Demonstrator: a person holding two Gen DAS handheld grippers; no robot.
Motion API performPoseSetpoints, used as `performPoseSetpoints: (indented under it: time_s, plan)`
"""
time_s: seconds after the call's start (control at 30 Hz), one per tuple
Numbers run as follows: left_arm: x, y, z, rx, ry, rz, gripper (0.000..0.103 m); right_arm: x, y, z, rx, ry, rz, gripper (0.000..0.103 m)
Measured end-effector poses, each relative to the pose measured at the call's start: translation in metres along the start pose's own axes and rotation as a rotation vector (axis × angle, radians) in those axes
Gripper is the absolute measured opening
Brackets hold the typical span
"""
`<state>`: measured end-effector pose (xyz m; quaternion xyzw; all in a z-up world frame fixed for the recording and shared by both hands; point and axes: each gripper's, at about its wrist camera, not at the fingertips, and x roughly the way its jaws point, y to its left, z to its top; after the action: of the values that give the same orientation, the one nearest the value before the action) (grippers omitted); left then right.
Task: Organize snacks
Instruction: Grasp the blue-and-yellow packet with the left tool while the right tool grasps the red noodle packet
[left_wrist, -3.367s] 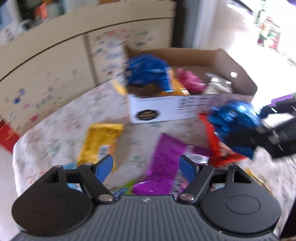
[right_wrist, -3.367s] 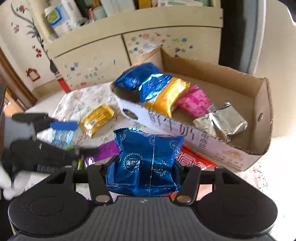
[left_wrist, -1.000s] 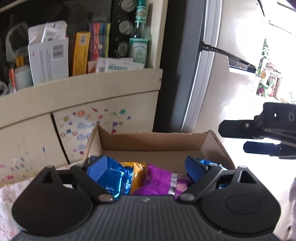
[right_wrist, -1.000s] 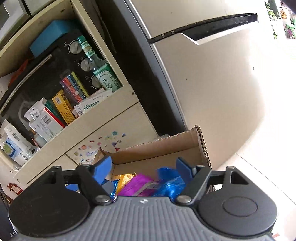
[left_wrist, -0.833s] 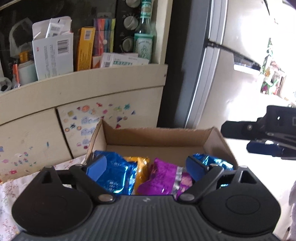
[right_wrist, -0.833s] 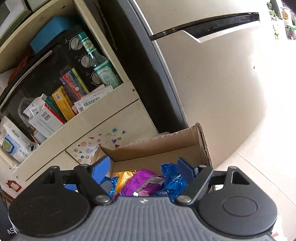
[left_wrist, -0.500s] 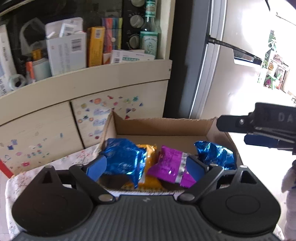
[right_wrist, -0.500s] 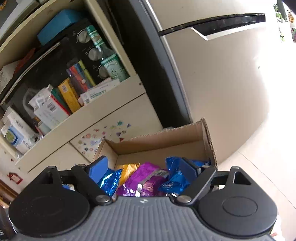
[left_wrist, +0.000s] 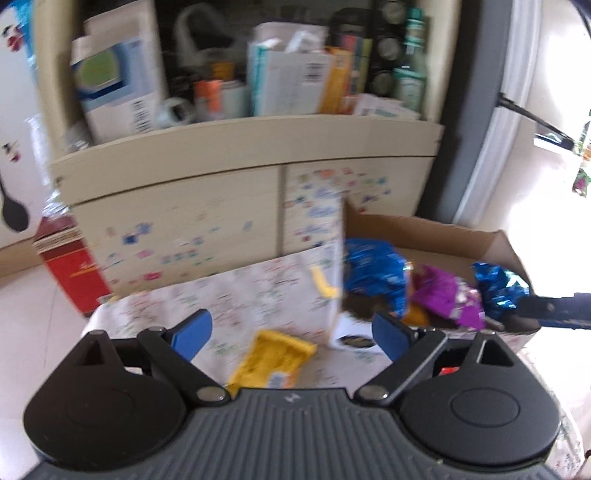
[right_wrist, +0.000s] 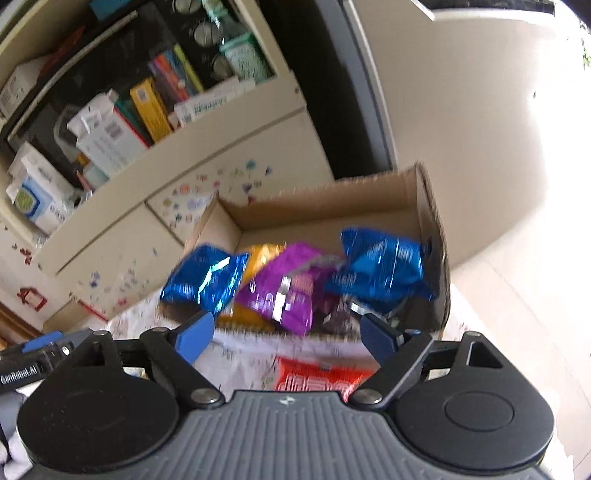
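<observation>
Left wrist view first: my left gripper (left_wrist: 291, 334) has swung away from the box since half a second ago, fingers spread wide with nothing between them. Below them a crinkly yellow foil snack pack (left_wrist: 271, 360) lies on the floral tablecloth (left_wrist: 236, 299), with bare cloth around it. The brown cardboard box (left_wrist: 424, 229) now sits off to the right, and the other gripper's dark finger pokes in at its right edge.

Right wrist view: my right gripper (right_wrist: 286, 334) is spread too, empty, pulled back so the whole box shows. Inside lie two shiny blue foil bags (right_wrist: 380, 269), a purple foil packet (right_wrist: 286, 286) and an orange pack (right_wrist: 260, 254). Only here: a red snack packet (right_wrist: 317, 378) on the cloth, just outside the front wall.
</observation>
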<state>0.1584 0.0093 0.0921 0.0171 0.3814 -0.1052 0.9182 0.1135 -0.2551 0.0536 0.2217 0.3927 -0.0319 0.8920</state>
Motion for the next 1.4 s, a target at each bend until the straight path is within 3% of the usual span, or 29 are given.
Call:
performPoseSetpoints:
  time_s: [0.23,0.43,0.73,1.1,1.23,1.33,1.4]
  plan:
    - [0.01,0.042,-0.012,-0.041,0.05,0.09,0.093,0.011,0.0,-0.016,0.03,0.122,0.005,0.093]
    - [0.036,0.06,-0.031,-0.058,0.166,0.152,0.093,0.03,-0.006,-0.026,0.088,0.226,-0.021,0.093]
    - [0.08,0.06,-0.055,-0.038,0.288,0.221,0.093,0.055,-0.003,-0.037,0.129,0.284,-0.101,0.095]
    - [0.105,0.062,-0.068,-0.049,0.343,0.228,0.094,0.087,0.018,-0.05,0.038,0.31,-0.208,0.096]
    - [0.103,0.06,-0.07,-0.034,0.326,0.228,0.094,0.093,0.022,-0.054,0.01,0.321,-0.231,0.096]
    - [0.099,0.057,-0.071,-0.034,0.316,0.193,0.079,0.093,0.025,-0.056,-0.017,0.313,-0.235,0.092]
    - [0.096,0.054,-0.071,-0.038,0.313,0.17,0.062,0.091,0.028,-0.057,-0.035,0.304,-0.234,0.081]
